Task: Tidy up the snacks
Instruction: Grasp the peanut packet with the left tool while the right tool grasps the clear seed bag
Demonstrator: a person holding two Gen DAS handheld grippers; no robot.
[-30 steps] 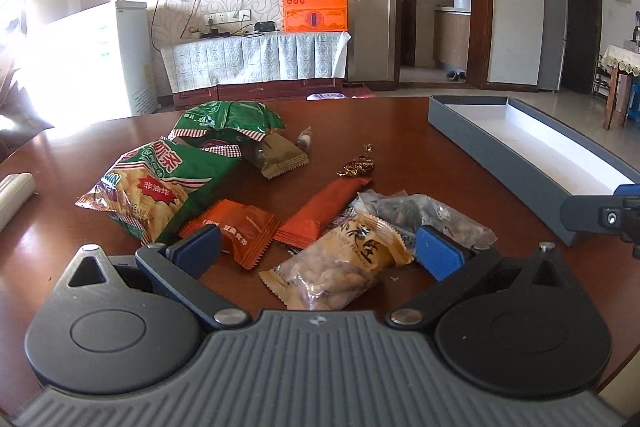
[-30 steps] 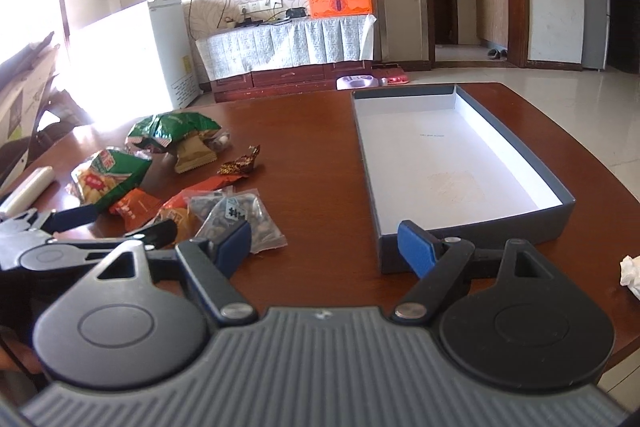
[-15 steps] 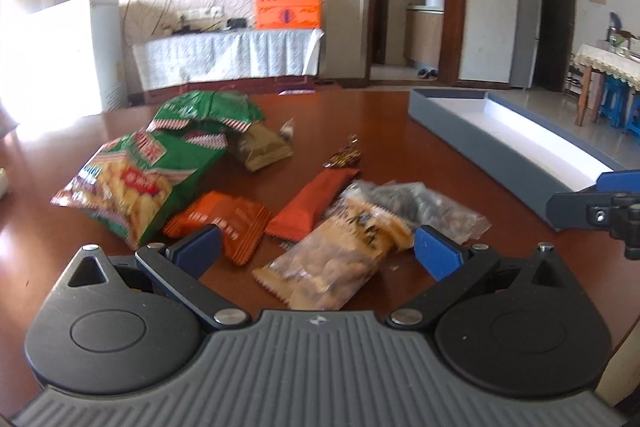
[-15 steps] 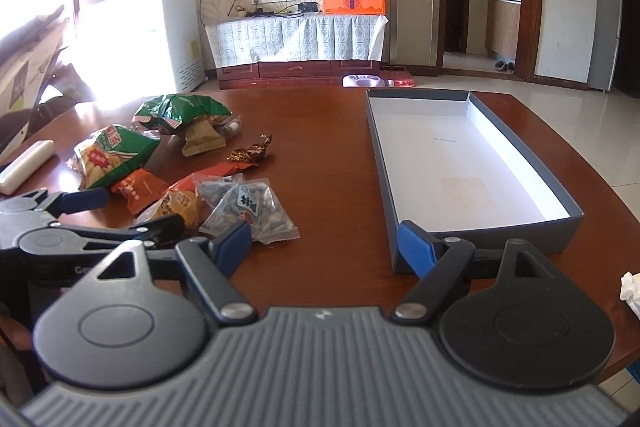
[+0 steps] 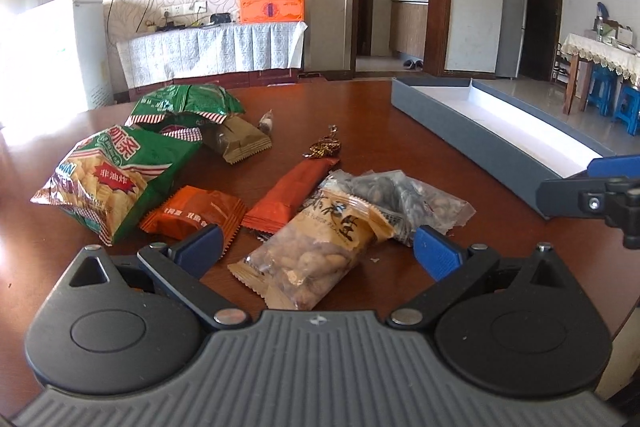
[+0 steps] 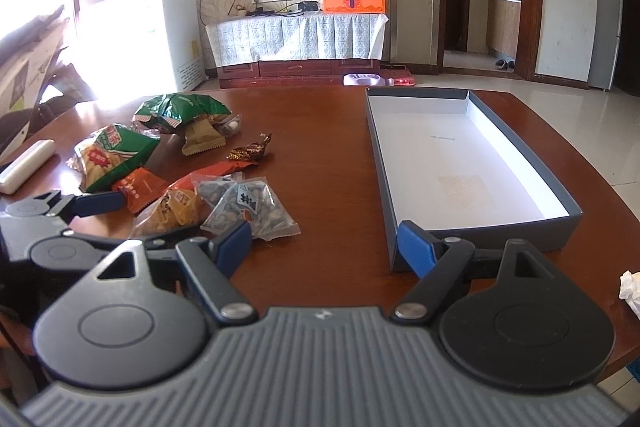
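Peanut packet [image 5: 320,251] lies between left gripper's [image 5: 318,253] wide-apart jaws, untouched.

snack packets [image 5: 312,227] heaped, grey box [image 6: 476,163] empty

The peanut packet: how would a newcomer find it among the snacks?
On the brown table, left of the grey box, lies a snack pile. The peanut packet is nearest the camera, overlapping a clear seed bag. Only it shows pale peanuts under a tan label.

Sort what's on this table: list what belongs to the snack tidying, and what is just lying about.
Job:
peanut packet
seed packet
green chip bag
orange wrappers
grey box

Lying about:
white case
crumpled tissue
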